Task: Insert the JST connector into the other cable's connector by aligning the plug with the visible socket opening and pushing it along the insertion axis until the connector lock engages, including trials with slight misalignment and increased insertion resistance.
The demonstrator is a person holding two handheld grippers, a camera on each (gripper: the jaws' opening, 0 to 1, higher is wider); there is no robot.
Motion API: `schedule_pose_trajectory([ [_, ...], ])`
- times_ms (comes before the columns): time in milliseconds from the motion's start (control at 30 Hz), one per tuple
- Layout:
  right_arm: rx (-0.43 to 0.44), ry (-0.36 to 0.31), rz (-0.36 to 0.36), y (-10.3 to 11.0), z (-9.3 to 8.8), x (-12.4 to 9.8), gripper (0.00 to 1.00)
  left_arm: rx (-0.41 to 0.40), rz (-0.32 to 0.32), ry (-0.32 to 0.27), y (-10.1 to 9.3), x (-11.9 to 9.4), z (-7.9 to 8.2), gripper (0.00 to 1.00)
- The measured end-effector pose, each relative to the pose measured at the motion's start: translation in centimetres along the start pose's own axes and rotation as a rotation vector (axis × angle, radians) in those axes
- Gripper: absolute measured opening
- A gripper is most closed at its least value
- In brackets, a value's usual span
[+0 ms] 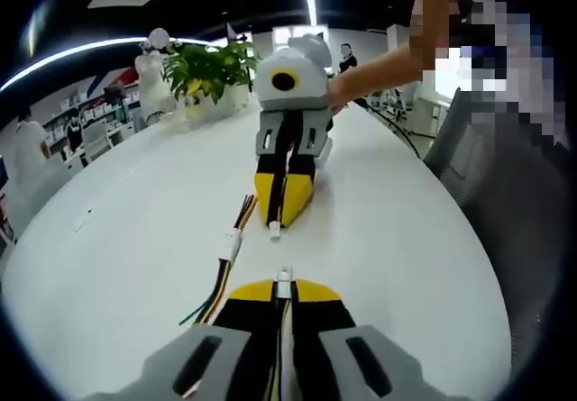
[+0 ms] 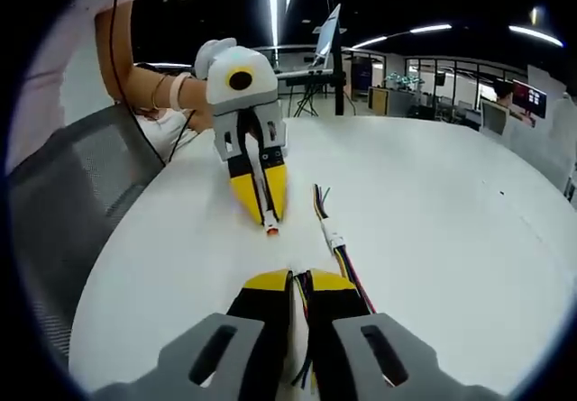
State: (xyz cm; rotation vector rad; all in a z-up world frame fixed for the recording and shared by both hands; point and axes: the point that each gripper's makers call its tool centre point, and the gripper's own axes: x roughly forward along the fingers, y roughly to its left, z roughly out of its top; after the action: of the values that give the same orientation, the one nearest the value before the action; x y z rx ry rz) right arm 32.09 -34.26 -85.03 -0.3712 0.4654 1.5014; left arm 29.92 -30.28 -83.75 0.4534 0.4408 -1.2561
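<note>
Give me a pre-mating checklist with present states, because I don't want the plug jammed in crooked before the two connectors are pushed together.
1. Left gripper shut on its small white plastic connector: ok.
2. Right gripper shut on the other white connector with multicoloured wires: ok; its tip pokes out of the yellow fingers.
3. Connectors facing each other with a gap between them: ok, not yet touching.
4. Tips on one line: cannot tell; in the left gripper view they look slightly offset sideways.
5. Socket opening and lock orientation: cannot tell, too small.
6. Path clear: ok; the spare joined cable pair lies beside the gap on the white table.
</note>
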Motion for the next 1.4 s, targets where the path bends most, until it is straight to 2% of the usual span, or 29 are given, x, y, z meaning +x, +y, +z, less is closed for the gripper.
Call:
schedule_pose_trajectory([
  [200,0.007,-0.033,-0.018,0.2,1.4,-0.6,0.02,0.007,0.013,-0.014,0.9,0.0,1.0,0.0],
  [500,0.005,-0.032,-0.035,0.1,1.6,-0.6,0.02,0.0,-0.002,-0.018,1.3,0.4,1.8,0.0],
  [867,0.004,-0.059,-0.051,0.1,2.7,-0.7,0.02,0.006,-0.012,-0.018,1.8,1.0,2.2,0.0],
  [1400,-0.001,-0.063,-0.063,-0.1,2.9,-0.6,0.02,-0.02,-0.011,-0.002,2.2,1.5,2.1,0.0],
])
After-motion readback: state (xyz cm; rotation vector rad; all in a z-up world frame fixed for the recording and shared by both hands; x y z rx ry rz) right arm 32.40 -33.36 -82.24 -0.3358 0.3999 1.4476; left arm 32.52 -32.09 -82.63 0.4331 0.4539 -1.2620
